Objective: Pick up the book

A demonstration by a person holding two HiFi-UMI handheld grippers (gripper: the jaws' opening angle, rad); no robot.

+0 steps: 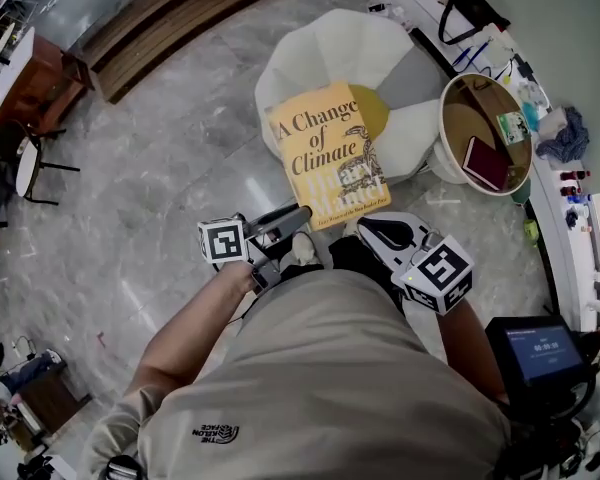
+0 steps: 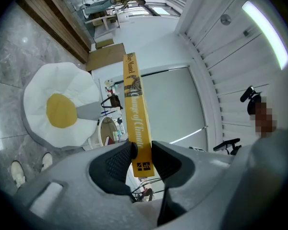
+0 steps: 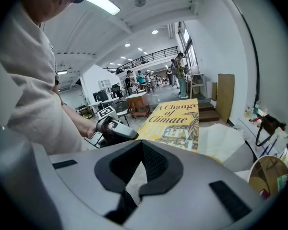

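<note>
Left gripper [image 2: 141, 153] pinches book [image 1: 325, 153] by its corner, mid-frame; right gripper [image 3: 141, 147] pressed together, empty. One-corner hold: book may pivot, slip.

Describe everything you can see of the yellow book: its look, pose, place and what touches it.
The book is closed and looks like a paperback. Its yellow cover carries the title "A Change of Climate" in black, with a dark drawing beside it, and the spine repeats the title. It is held in the air with the cover facing up, and a white egg-shaped cushion lies beyond it. The left gripper has its jaws shut on the near end of the spine. Nothing else touches it.
</note>
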